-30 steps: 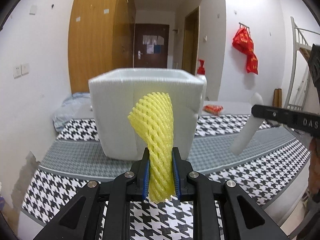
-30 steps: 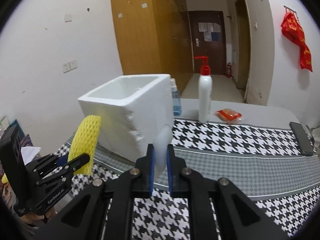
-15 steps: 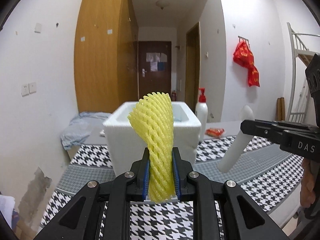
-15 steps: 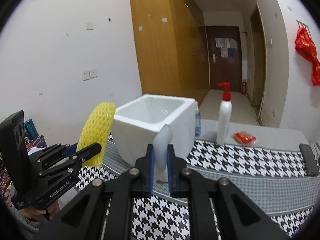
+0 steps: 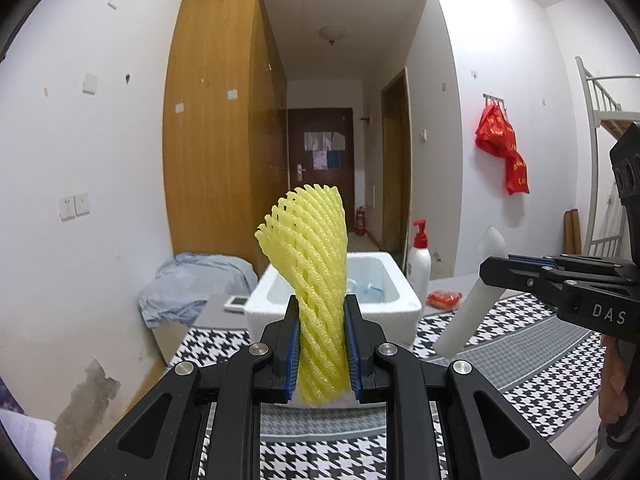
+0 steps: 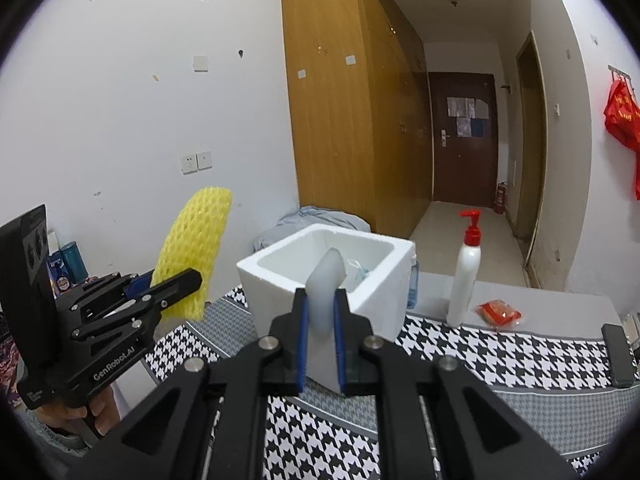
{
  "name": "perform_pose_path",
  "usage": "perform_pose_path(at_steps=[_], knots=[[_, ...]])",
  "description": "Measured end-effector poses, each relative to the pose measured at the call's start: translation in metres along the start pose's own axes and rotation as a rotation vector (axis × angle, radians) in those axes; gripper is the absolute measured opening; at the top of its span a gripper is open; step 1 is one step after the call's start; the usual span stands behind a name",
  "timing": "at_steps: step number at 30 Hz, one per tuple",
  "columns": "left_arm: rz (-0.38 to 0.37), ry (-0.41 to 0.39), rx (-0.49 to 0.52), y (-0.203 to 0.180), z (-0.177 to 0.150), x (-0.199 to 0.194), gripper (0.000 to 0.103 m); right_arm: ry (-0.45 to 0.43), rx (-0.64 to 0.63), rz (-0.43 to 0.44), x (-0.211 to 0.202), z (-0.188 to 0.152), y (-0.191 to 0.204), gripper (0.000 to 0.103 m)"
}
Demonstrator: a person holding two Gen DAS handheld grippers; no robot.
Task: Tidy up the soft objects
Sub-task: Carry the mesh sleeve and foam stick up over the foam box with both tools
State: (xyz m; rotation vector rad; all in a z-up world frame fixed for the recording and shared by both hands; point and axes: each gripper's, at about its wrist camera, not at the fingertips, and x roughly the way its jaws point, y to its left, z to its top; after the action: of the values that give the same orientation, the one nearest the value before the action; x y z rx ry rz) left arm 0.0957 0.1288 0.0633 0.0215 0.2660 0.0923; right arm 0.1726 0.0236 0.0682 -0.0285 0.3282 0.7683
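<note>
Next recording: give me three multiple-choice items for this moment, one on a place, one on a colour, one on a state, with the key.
1. Where does the pump bottle stand?
A. inside the foam box
B. on the table beside the foam box
C. on the floor

2. What colour is the foam net held by the left gripper?
A. yellow
B. green
C. red

3. How do the right gripper's jaws stand?
A. wide open, nothing between
B. shut on a white foam piece
C. shut on the pump bottle

Key:
1 B, the pump bottle stands on the table right of the foam box.
2 A, the foam net in the left gripper is yellow.
3 B, the right gripper pinches the white foam piece.
</note>
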Motion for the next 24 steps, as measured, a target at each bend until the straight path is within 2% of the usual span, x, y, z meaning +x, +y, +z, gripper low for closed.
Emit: perform_pose_path(at_steps=[14,21,24], knots=[[-0.023,0.015,-0.013,0.008,0.020,0.025,0.021,0.014,0.026,0.014,0.032,0.031,-0.010,0.014],[-0.026,0.033,-0.017,0.012,0.025,0.046,0.021,0.010,0.014,-0.036,0.053,0.045,-0.020,0.014],[-0.021,0.037,-0.018,0.014,0.026,0.054,0.021,0.018,0.014,-0.029,0.065,0.050,-0.022,0.014]])
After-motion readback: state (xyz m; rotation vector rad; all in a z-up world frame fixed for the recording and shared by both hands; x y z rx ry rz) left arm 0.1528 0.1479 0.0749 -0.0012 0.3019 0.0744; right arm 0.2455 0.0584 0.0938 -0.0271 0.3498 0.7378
